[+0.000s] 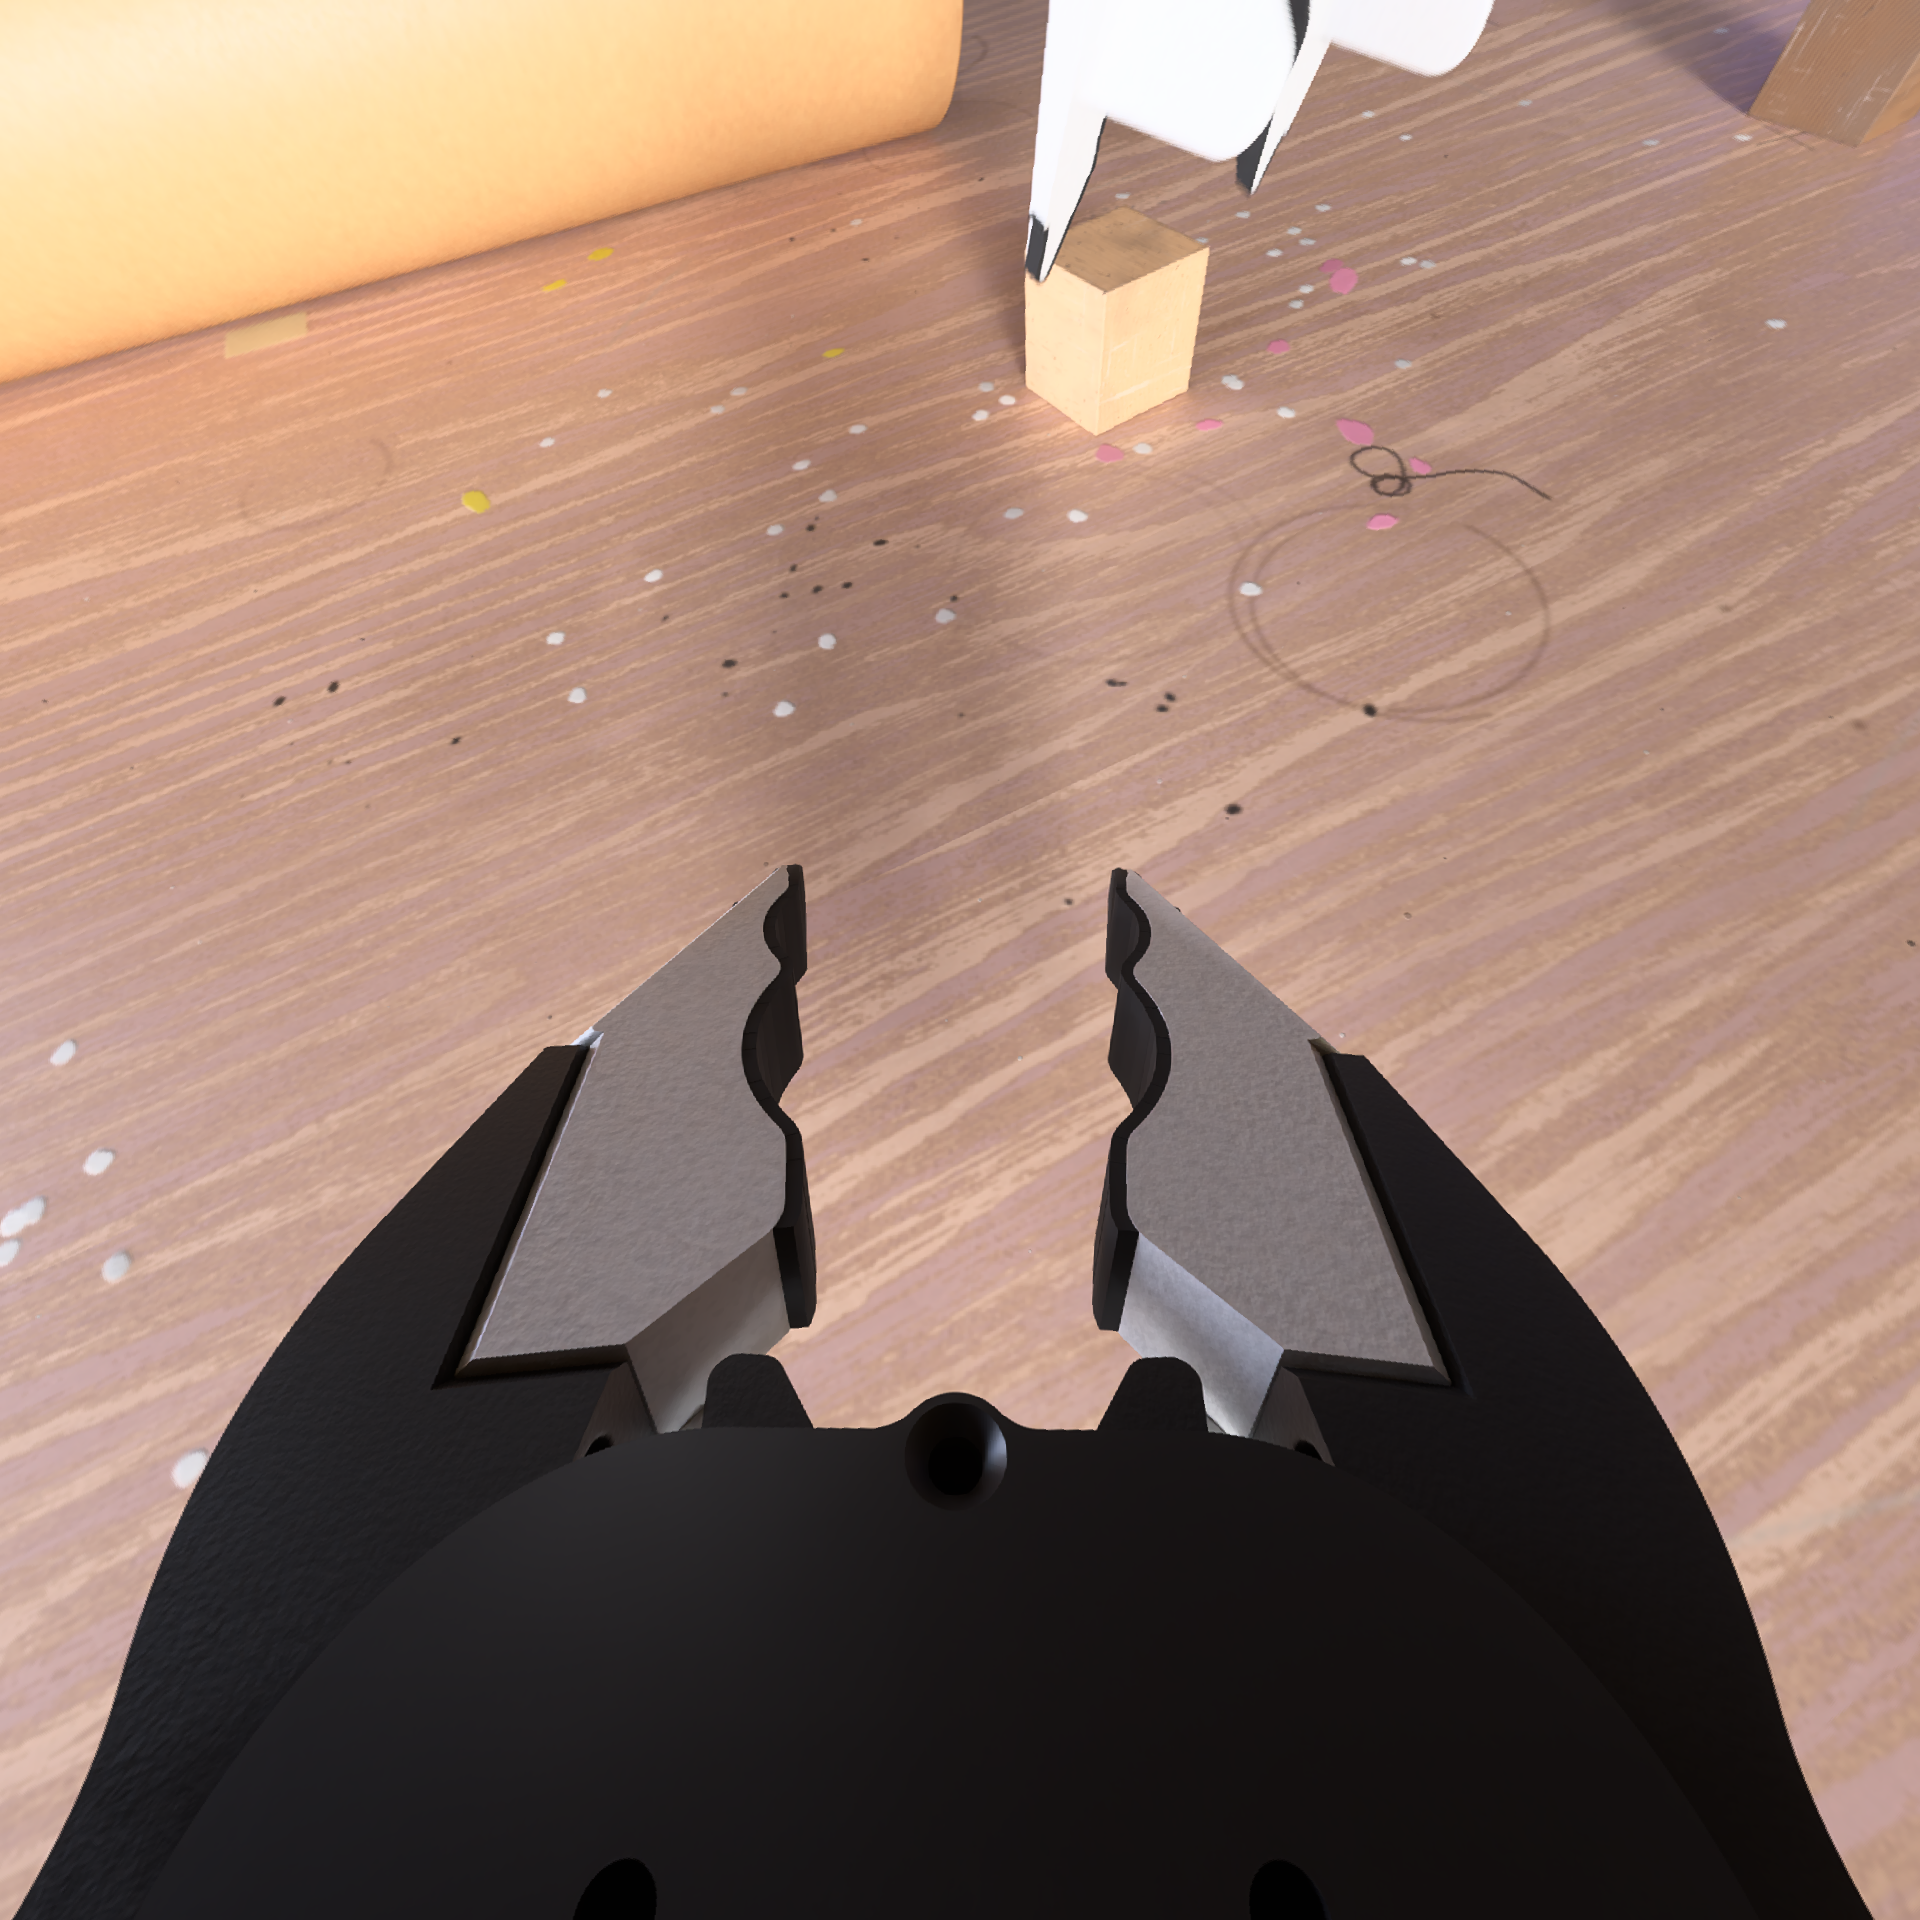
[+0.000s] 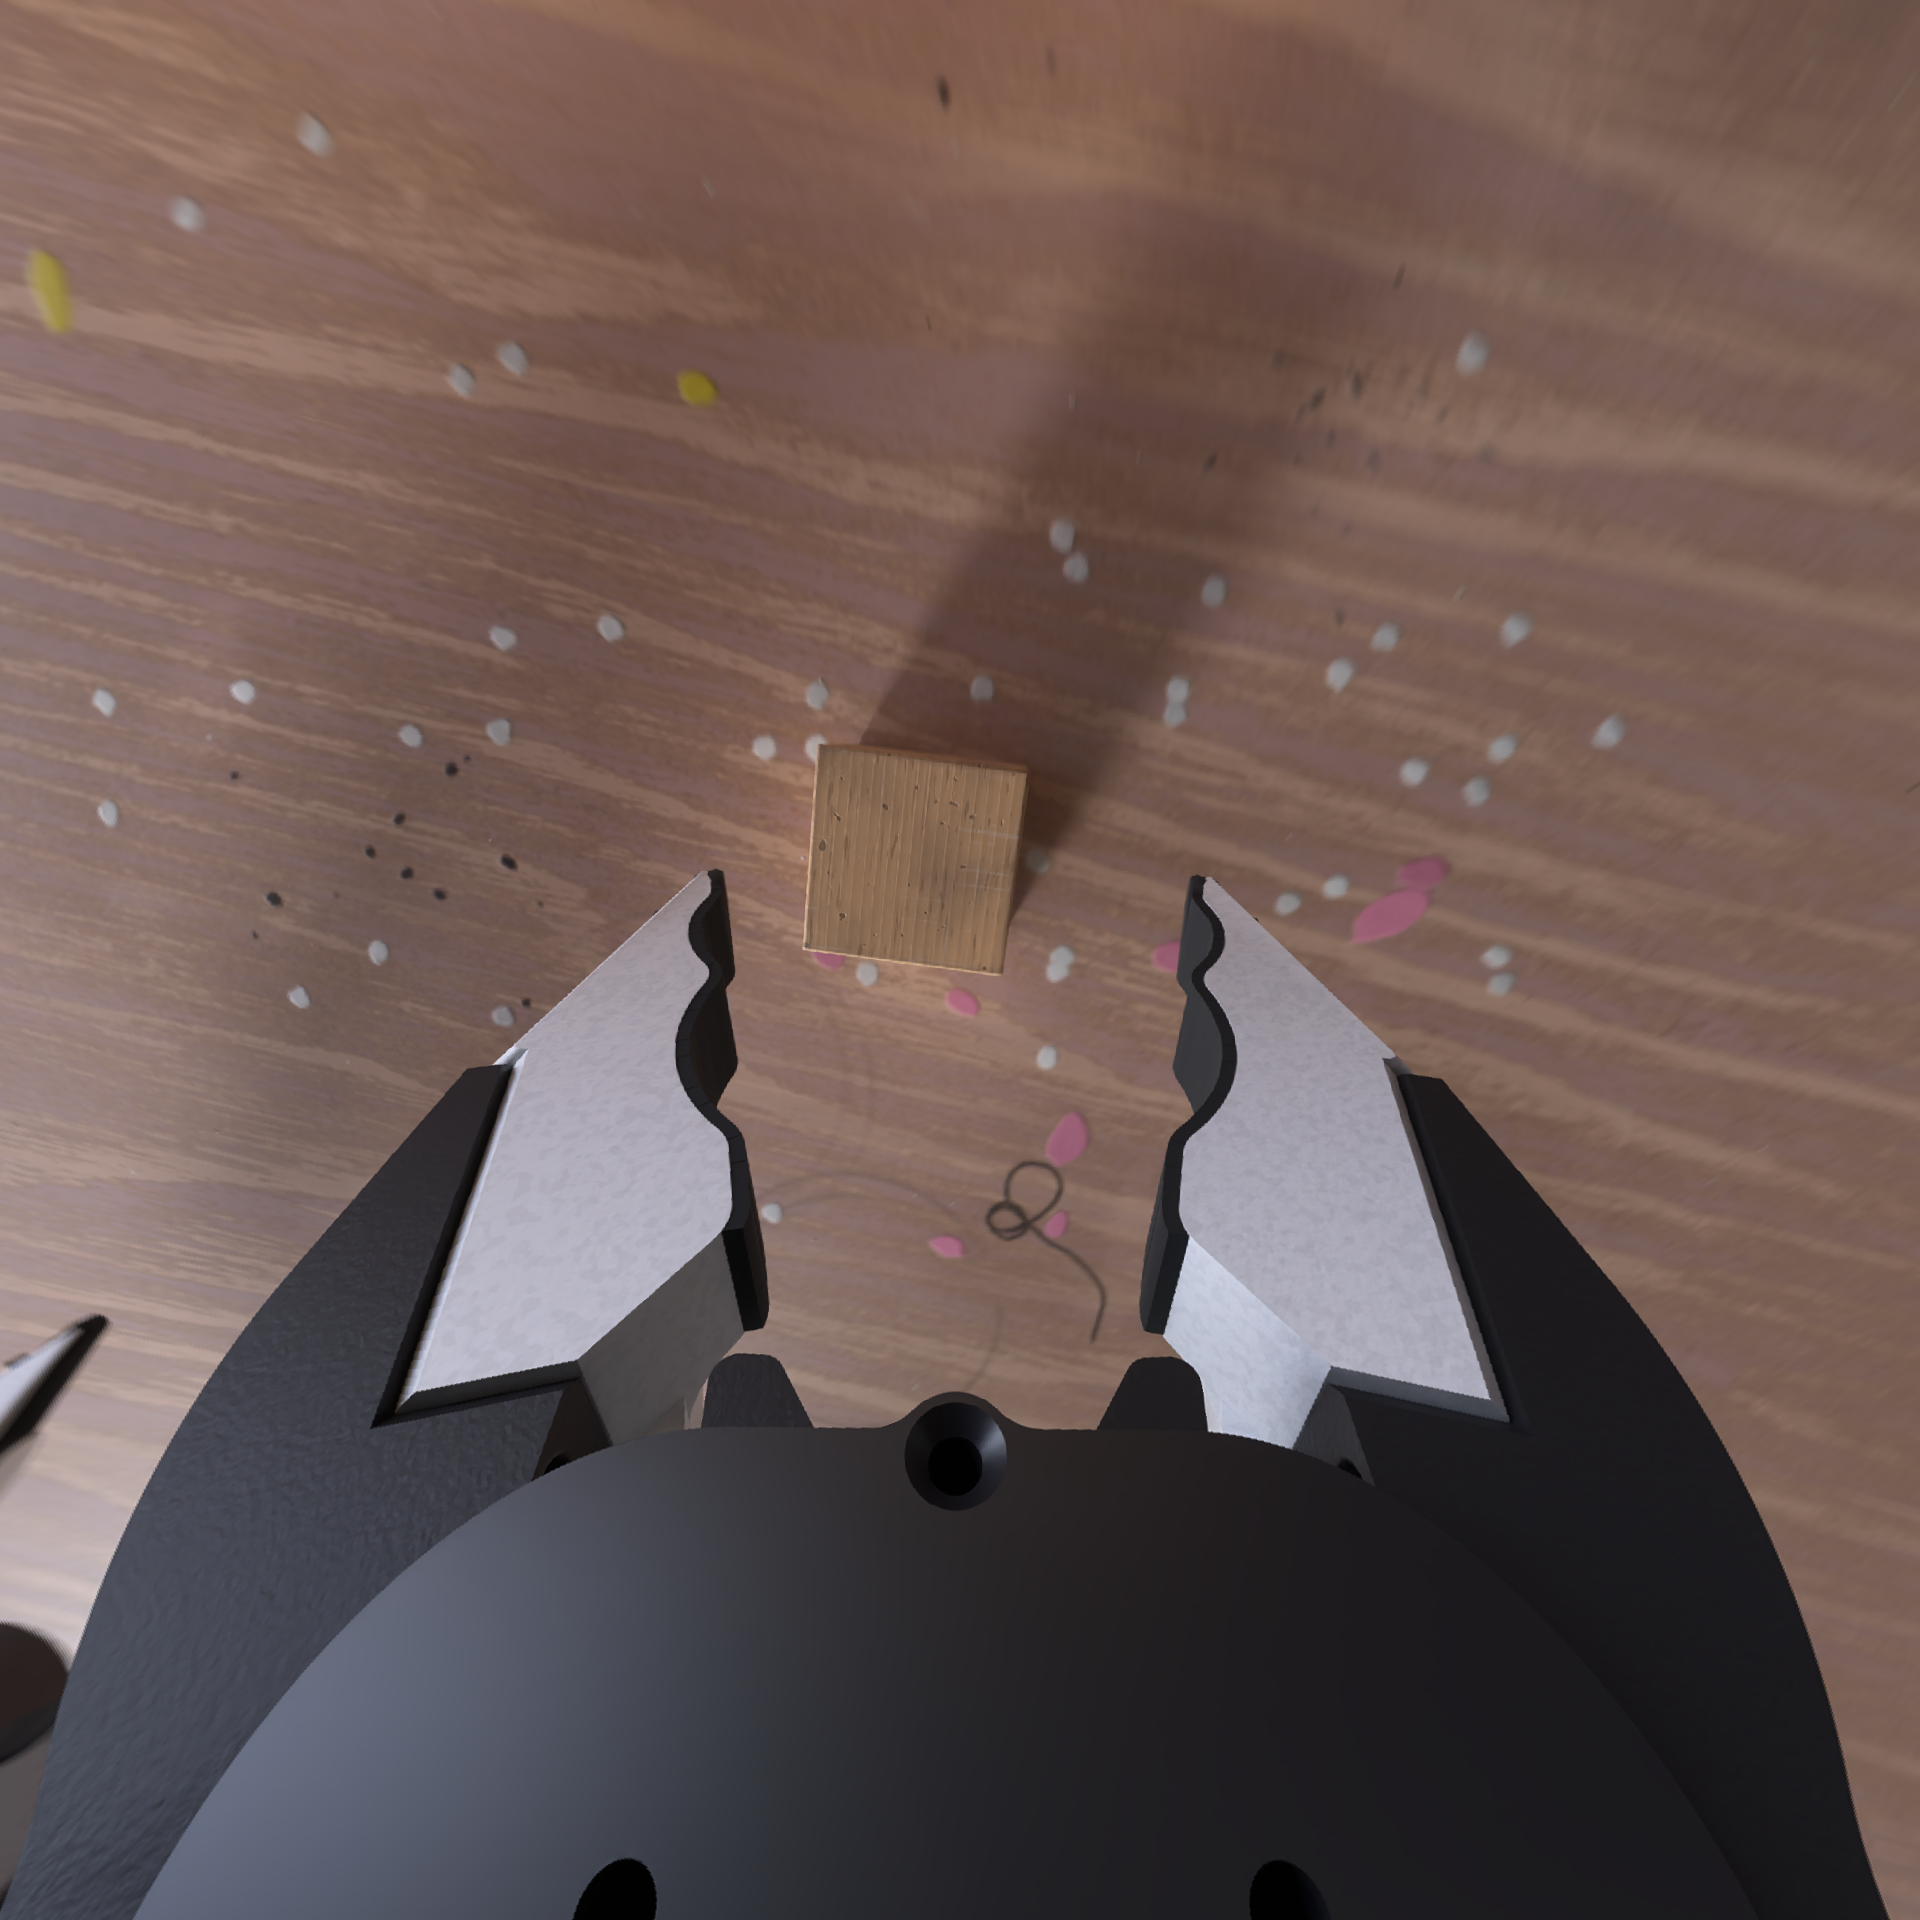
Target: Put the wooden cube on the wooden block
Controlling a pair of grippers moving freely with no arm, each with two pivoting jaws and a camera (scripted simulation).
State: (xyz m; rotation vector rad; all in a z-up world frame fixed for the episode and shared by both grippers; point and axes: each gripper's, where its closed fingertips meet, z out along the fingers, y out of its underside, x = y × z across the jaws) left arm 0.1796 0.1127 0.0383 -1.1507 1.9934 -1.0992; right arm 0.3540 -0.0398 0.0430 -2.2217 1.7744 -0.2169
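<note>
Small pale wooden cube (image 2: 912, 860) on the paint-flecked table (image 2: 416, 520): likely light, rigid, unslippery; best gripped across opposite flat sides. Right gripper (image 2: 956, 883) spread above it; left gripper (image 1: 956, 883) apart, empty.

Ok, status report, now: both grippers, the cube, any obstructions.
Left gripper open, idle over bare table. Right gripper open, above wooden cube, not gripping. Wooden block far off at table edge. Nothing in the way.

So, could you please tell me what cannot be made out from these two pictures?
- Wooden block: left wrist view, cut off by the top right corner; absent from the right wrist view.
- Cube: right wrist view shows mainly its top.
- Orange roll: cut off by the left edge.
</note>
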